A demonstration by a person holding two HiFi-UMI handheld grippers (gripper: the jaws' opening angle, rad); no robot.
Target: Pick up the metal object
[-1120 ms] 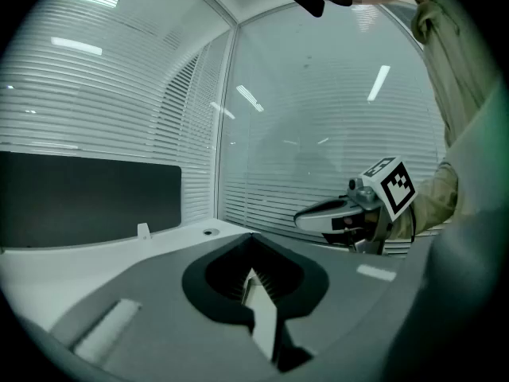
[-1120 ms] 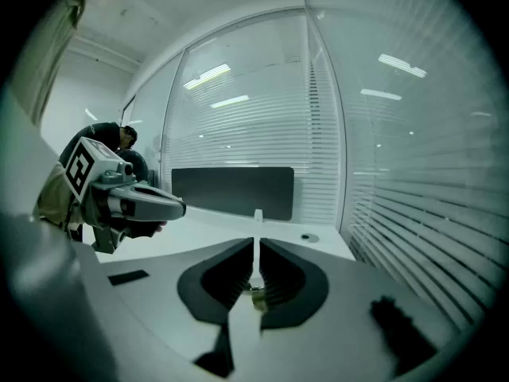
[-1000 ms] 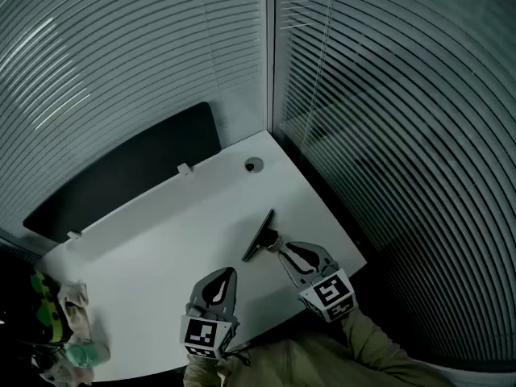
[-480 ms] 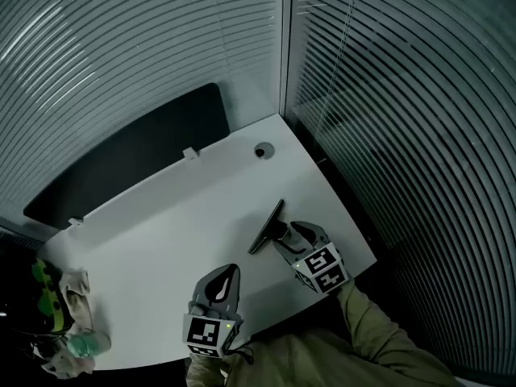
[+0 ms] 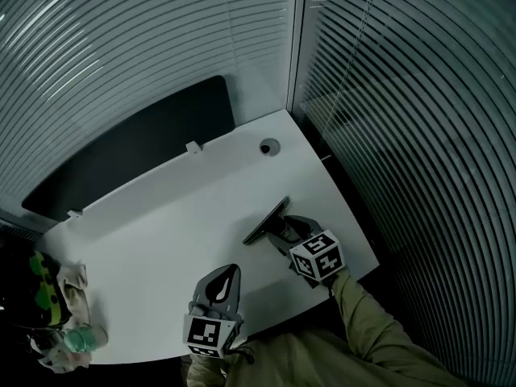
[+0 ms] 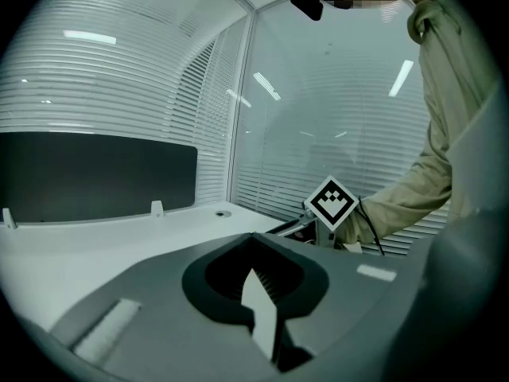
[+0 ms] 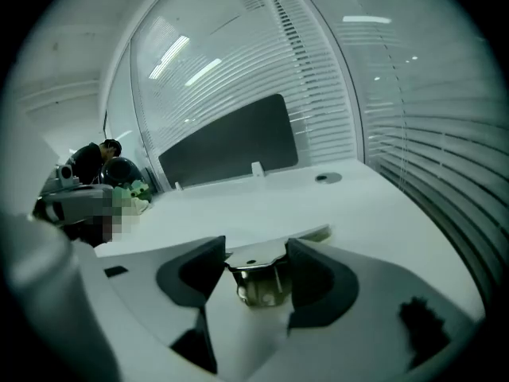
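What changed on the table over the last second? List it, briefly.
The right gripper opened its fingers and pushed forward, so the near end of the metal object now sits between them, not visibly clamped. The object seems to have swung slightly on the table. The left gripper stayed shut and parked near the front edge.

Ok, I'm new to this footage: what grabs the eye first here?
The dark metal object lying near the right edge of the white desk, with the right gripper spread open around its near end. To its left, the left gripper sits shut and empty near the desk's front edge.
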